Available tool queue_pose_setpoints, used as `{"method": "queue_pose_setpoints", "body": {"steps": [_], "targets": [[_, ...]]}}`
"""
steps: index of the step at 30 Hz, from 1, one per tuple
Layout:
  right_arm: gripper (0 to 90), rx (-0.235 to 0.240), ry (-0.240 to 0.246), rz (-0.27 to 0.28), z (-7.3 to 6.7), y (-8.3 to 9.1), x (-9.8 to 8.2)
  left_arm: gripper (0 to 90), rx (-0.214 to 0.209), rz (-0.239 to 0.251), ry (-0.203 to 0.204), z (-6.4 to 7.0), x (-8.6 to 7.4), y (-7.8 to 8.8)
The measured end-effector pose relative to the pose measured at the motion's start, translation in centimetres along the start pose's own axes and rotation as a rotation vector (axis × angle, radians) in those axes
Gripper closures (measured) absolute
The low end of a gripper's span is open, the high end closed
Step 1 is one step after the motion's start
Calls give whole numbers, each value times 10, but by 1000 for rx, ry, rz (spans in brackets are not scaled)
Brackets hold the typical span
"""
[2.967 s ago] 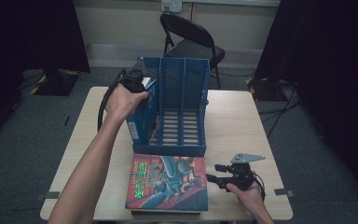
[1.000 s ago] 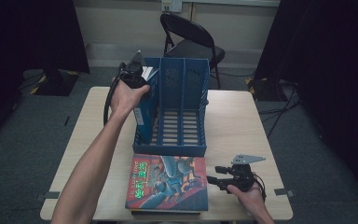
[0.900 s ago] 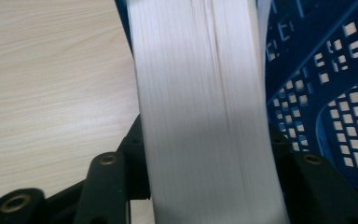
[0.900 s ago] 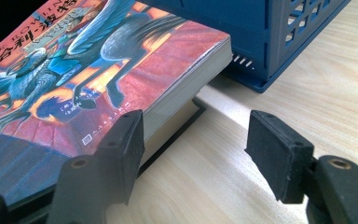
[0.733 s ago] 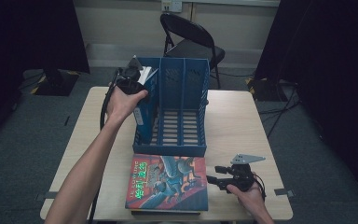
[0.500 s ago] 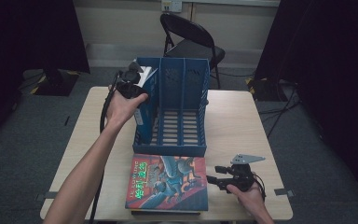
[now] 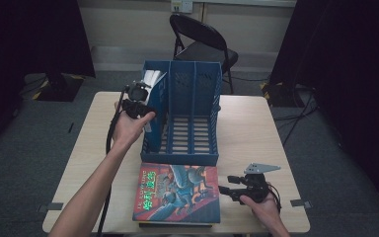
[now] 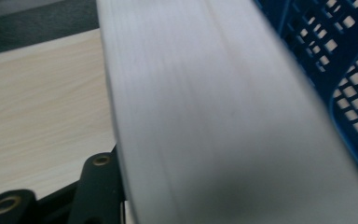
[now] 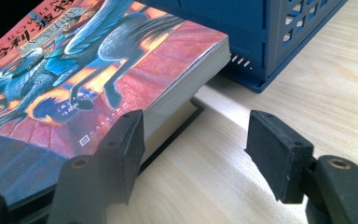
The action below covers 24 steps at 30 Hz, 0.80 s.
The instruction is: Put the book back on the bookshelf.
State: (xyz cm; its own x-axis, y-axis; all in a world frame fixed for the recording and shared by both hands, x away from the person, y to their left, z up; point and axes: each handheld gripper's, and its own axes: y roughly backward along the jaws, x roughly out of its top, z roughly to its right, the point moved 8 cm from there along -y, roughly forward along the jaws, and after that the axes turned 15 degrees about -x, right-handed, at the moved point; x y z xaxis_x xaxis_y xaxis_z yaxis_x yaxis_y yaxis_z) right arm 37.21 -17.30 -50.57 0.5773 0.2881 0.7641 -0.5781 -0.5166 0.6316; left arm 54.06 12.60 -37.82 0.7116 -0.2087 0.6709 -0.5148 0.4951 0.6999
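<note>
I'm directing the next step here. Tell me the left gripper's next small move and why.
Probably ease the left gripper back off the white book. That book stands in the blue file rack's left slot, its page edge between the jaws, which have just been opening.

I see a pale book (image 7: 151, 81) standing tilted in the leftmost compartment of the blue file rack (image 7: 192, 118), page edges outward. A colourful illustrated book (image 7: 177, 192) lies flat, cover up, atop a darker book, just in front of the rack's open side.
</note>
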Motion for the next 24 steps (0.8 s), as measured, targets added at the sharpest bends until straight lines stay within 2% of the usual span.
{"method": "queue_pose_setpoints", "body": {"steps": [3,5,7,11,13,18,22,24], "targets": [[365,0,-2,-2,0,0,0,468,-29,35,-5,-1,-4,1],[363,1,0,-1,0,-1,0,462,-70,75,14,-3,-7,2],[364,-1,-1,-2,0,0,0,449,-91,107,7,-4,-10,1],[364,-1,-1,-1,0,-1,0,447,-116,98,-2,-4,-20,-2],[363,-1,-2,-2,0,0,0,450,-128,118,-10,-4,-22,-2],[363,-3,-1,-3,0,-1,0,455,-125,132,-33,-4,-22,-2],[362,-2,0,-1,0,-1,0,464,-105,125,-54,-4,-22,-3],[362,-2,0,-1,0,-1,0,473,-101,133,-51,-6,-21,-2]]}}
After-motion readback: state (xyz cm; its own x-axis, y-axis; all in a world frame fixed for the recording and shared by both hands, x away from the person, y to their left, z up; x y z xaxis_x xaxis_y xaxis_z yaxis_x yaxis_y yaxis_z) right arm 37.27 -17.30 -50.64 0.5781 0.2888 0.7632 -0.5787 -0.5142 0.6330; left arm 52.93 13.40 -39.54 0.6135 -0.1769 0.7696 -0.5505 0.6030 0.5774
